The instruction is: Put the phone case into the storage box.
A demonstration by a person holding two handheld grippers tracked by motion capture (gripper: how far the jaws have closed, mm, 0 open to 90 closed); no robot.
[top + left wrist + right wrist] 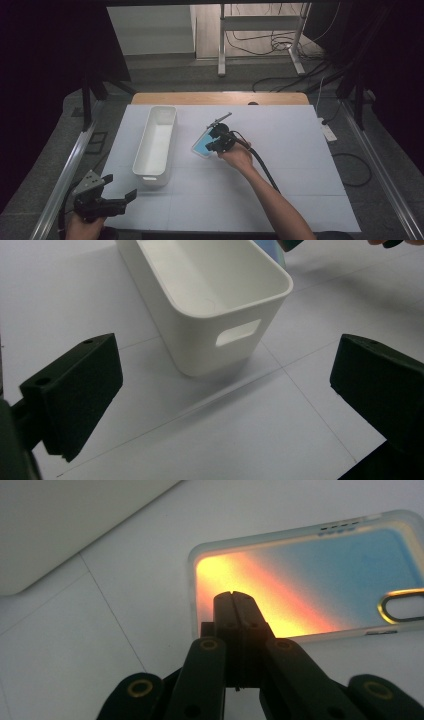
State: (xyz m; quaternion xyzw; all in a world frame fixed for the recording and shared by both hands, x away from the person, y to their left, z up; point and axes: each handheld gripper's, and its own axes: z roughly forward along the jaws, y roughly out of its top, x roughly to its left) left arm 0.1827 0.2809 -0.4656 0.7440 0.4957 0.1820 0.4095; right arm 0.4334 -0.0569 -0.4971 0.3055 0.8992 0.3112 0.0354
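Right tool (233,596) — closed, over phone case (320,575)

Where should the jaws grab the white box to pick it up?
Probably by a long side wall, coming straight down from above. The white box stands upright and open-topped, so one jaw can slip inside and one outside its thin rim. The handle slot in the near end wall looks narrow for a jaw.

White bin (155,145) on a white worktop (290,165); phone case (320,580) (translucent-rimmed) glows orange fading to blue.
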